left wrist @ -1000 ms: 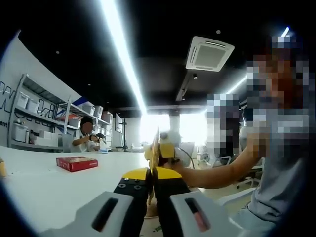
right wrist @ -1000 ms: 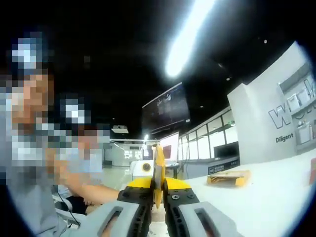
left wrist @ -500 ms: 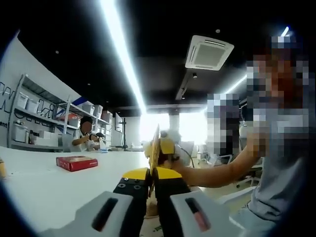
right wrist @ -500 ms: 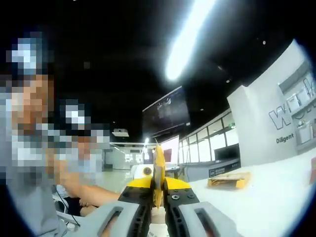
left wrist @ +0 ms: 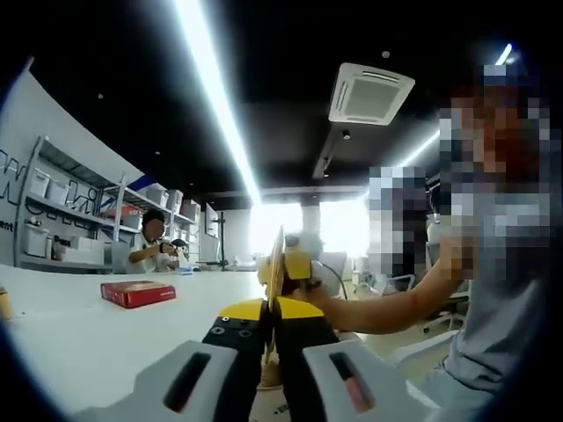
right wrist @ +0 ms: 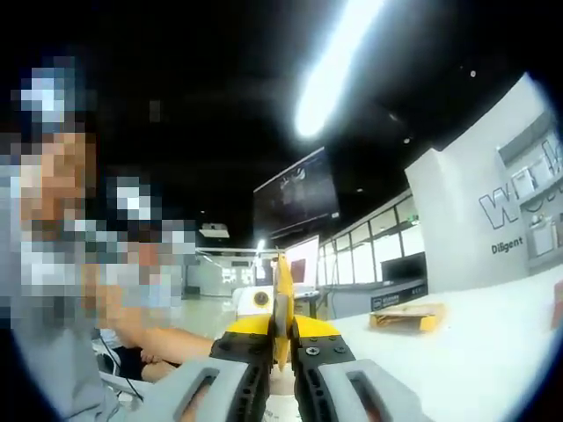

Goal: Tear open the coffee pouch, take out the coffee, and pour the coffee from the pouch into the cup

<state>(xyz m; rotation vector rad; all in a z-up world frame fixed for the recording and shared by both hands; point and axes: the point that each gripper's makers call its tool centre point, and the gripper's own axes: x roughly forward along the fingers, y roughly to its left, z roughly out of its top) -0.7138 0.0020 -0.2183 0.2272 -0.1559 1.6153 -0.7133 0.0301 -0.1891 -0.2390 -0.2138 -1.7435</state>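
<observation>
The left hand-held gripper (left wrist: pixel 272 309) looks like moulded plastic: matt black jaws with screw heads, yellow tips, pale grey shells. The right hand-held gripper (right wrist: pixel 282 327) has the same finish. The pouch (left wrist: pixel 276 264) edge pinched between them is thin, yellowish film. The counter (left wrist: pixel 97 334) is smooth matt white. The red box (left wrist: pixel 137 292) looks like slightly glossy card.

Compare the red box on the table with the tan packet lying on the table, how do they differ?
The red box is bright red, while the tan packet is a dull yellowish brown. The red box has squared, solid sides; the tan packet looks flatter with an uneven top edge. The red box shows in the left gripper view, the tan packet in the right gripper view. Both lie flat on the white table, apart from the grippers.
</observation>
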